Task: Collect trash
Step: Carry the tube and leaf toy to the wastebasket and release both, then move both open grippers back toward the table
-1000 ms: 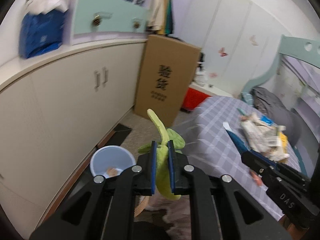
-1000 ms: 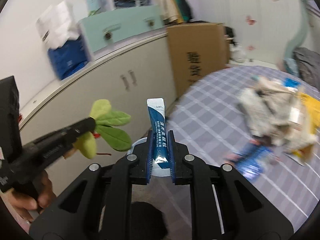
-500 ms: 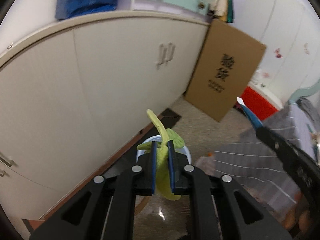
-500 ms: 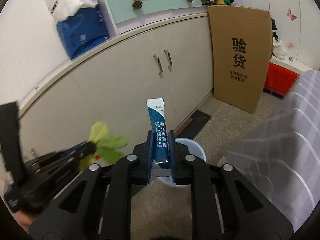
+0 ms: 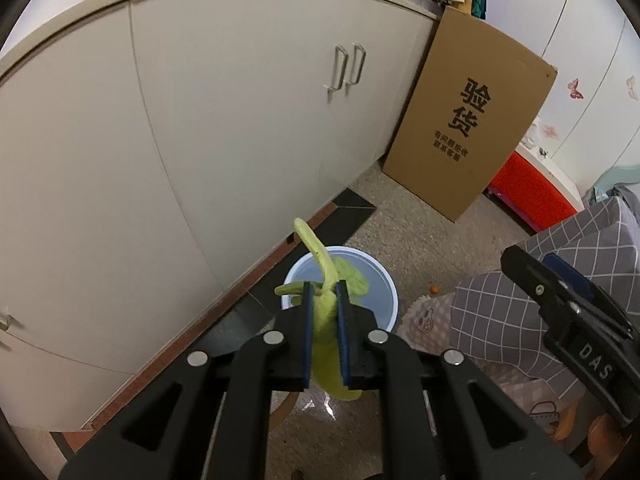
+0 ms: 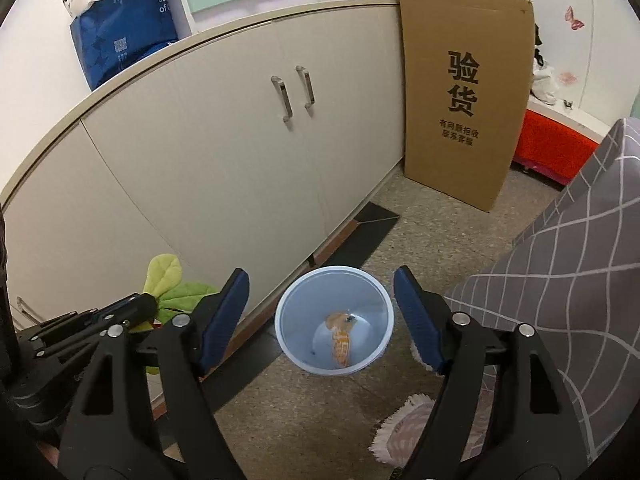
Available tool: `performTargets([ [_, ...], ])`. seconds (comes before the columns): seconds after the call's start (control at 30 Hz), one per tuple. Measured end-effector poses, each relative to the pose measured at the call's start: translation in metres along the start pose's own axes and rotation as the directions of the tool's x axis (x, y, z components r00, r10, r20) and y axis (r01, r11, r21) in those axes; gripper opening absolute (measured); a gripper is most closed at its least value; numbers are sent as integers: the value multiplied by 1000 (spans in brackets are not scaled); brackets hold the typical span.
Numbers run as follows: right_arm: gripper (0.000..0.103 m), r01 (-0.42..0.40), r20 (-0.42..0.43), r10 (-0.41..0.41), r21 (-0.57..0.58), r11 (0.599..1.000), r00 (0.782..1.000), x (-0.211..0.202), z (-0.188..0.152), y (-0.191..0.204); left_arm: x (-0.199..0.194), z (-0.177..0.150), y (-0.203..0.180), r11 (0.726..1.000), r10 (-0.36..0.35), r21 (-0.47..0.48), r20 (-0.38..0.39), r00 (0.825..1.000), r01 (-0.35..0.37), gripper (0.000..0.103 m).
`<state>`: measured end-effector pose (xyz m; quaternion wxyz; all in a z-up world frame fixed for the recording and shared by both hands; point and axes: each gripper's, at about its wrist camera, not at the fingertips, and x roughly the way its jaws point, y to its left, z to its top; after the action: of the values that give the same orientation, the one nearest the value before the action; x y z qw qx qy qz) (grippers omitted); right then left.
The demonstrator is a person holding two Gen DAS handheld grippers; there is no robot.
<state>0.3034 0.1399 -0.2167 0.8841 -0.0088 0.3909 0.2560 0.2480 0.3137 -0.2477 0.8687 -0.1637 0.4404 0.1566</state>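
Note:
My left gripper (image 5: 324,296) is shut on a green leafy plush piece (image 5: 326,320) and holds it above the light blue bin (image 5: 380,280) on the floor. In the right wrist view the same green piece (image 6: 168,284) shows at the left, in the left gripper's tip. My right gripper (image 6: 322,312) is open and empty, its jaws wide apart above the bin (image 6: 334,322). An orange wrapper (image 6: 340,336) lies at the bin's bottom. The blue sachet is not visible.
White cabinets (image 6: 200,152) run along the left. A tall cardboard box (image 6: 464,92) leans against them. A grey checked bedspread (image 6: 568,288) is on the right, a red box (image 6: 552,152) behind it, a small rug (image 6: 404,428) by the bin.
My right gripper has opened and the blue sachet it held is gone from its jaws. Both grippers have moved closer over the bin. The left still holds the green piece.

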Motion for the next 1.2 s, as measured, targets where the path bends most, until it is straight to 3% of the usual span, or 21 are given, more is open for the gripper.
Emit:
performTargets([
  [0.27,76,62,45,-63,9,998,997,-4,3,-6,12,6,-18,999,-28,46,-17,999,29,10],
  [0.53,78,88,151,-101,88,992,983,-21,20,-24,34,46,-51,992,-80,93,-21,997,82,13],
  [0.6,78,91,181,-112,123,988,977,-27,23,-30,37,56,-56,992,-92,87,-13,996,93,29],
  [0.63,79,95,187,-119,132,987,975,-28,24,-32,40,60,-57,994,-79,76,-17,997,80,64],
  [0.67,79,96,187,-121,139,986,975,-29,25,-34,40,63,-56,996,-65,54,-16,998,66,75],
  [0.97,79,71,152,-95,157,985,984,-32,22,-37,12,52,-46,998,-56,18,26,998,55,75],
  [1.2,79,35,179,-60,139,990,982,-65,23,-26,-42,43,-40,997,-76,-12,100,992,78,75],
])
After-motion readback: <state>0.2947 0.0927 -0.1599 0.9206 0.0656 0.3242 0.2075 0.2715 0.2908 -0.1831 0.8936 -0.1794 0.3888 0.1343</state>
